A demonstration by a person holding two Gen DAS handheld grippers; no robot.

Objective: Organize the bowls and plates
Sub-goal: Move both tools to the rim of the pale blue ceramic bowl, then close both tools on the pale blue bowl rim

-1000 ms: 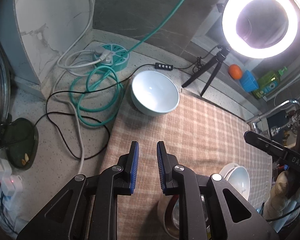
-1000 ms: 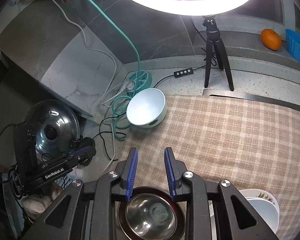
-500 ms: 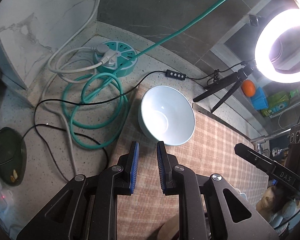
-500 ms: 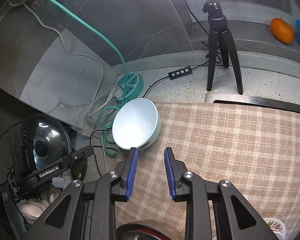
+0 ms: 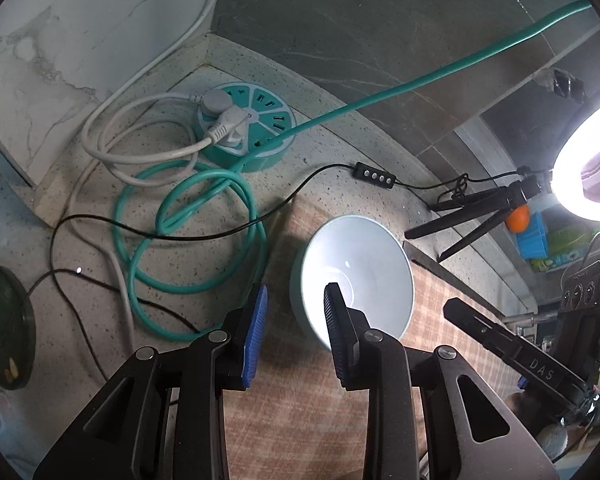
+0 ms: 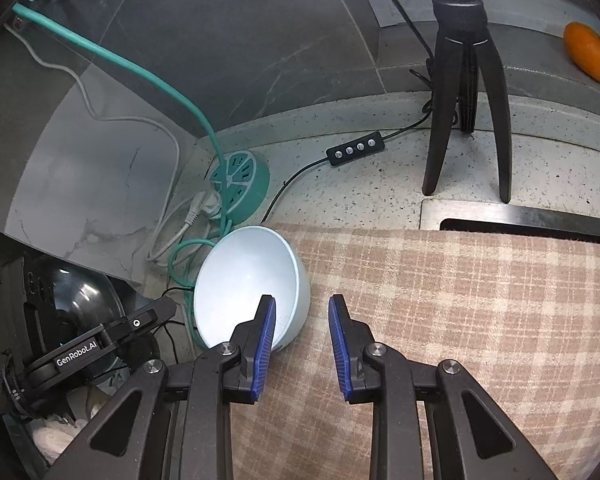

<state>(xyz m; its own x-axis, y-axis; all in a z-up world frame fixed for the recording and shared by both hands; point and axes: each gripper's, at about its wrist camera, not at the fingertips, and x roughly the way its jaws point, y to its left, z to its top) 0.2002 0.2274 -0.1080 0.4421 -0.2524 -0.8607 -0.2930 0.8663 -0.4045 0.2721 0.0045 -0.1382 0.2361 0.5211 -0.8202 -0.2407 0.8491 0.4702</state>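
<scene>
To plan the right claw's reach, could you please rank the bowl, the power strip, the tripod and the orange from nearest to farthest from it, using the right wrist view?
From the right claw:
1. Bowl, at its left finger.
2. Power strip, beyond the bowl, left.
3. Tripod, far right of centre.
4. Orange, on the ledge, far right.

left of bowl (image 5: 364, 280): coiled cable (image 5: 192, 232), power strip (image 5: 246, 136) crowd counter | behind: tripod (image 6: 466, 80) legs, remote (image 6: 356, 148) | right: checked cloth (image 6: 480, 300) bare, open passage
</scene>
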